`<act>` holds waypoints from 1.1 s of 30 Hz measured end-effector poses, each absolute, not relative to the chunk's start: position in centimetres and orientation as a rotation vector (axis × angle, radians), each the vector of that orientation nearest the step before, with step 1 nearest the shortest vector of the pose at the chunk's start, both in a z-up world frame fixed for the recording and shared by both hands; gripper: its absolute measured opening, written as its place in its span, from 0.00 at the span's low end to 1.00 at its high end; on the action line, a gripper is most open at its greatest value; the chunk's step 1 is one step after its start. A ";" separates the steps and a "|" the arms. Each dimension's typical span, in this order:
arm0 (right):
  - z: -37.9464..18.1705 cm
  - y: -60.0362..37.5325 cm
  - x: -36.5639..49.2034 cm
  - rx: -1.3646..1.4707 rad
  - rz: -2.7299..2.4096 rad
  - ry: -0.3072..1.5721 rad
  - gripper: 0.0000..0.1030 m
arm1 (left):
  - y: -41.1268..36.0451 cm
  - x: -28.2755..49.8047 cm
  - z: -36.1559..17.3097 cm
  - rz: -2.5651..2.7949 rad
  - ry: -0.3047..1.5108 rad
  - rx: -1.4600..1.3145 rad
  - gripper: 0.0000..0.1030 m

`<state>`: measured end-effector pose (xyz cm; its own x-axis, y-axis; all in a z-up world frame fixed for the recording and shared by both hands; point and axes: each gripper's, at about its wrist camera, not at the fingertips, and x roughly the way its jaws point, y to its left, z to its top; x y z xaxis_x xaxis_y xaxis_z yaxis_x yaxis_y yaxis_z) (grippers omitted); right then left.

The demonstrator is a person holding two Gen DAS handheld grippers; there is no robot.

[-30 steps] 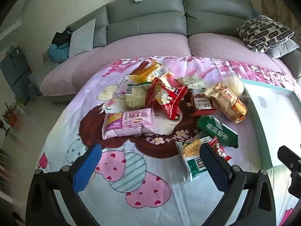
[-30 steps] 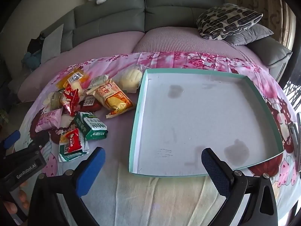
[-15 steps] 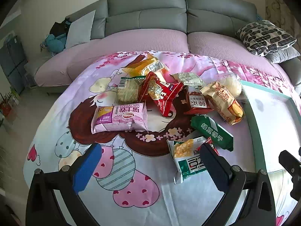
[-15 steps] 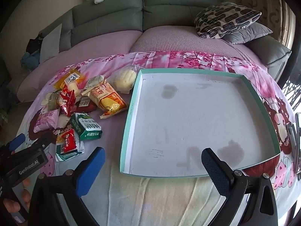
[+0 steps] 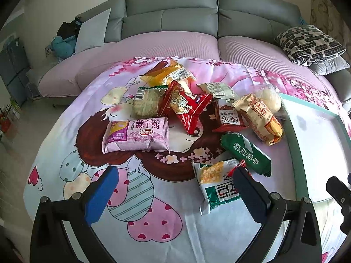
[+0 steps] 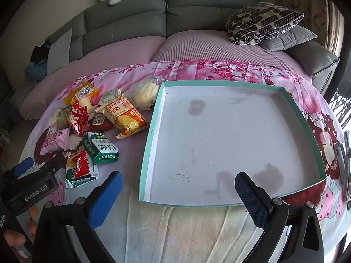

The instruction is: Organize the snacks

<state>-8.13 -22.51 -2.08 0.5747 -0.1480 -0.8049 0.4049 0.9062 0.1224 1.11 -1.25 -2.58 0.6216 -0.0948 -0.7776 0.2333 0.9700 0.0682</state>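
- Grey sofa [image 5: 175, 15] with pink seat covers forms the background; a cartoon-print cloth [image 5: 140, 197] covers the work surface in front of it.
- Snack packets lie in a loose, partly overlapping pile on the left half of the cloth. A shallow teal-rimmed tray [image 6: 151, 144] sits just to their right and holds nothing.
- Left gripper [image 5: 175, 194]: jaws wide apart, holding nothing. It hovers low at the near edge of the pile.
- Right gripper [image 6: 178, 194]: jaws wide apart, holding nothing, positioned over the near rim of the tray.
- Key relation: the green-and-white packet [image 5: 216, 183] lies nearest the left gripper, directly ahead of its right-hand finger [image 5: 250, 197], which overlaps the packet's edge in view. Contact cannot be confirmed. The packet's long axis runs roughly away from the camera.
- Packet appearance: a flat, crinkled pillow pouch with a small red packet [image 6: 81, 164] lying on top of it.
- Dark green packet [image 5: 246, 154] lies just beyond, angled diagonally.
- Judgement: the left gripper is better placed for the first pick; a shift to its right would centre the packet between the jaws.
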 end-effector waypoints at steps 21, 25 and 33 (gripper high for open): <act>-2.2 -22.4 -8.1 0.306 -0.332 0.905 1.00 | -1.2 1.4 -2.9 -0.189 0.895 0.160 1.00; -2.5 -22.3 -8.2 0.304 -0.334 0.908 1.00 | -1.2 1.3 -2.9 -0.187 0.896 0.158 1.00; -2.5 -22.2 -8.0 0.297 -0.348 0.912 1.00 | -0.8 1.4 -2.9 -0.194 0.901 0.140 1.00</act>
<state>-8.03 -22.24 -2.48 0.5637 -0.1671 -0.8089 0.4149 0.9041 0.1023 1.37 -0.79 -2.90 0.6052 -0.1081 -0.7887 0.2256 0.9734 0.0396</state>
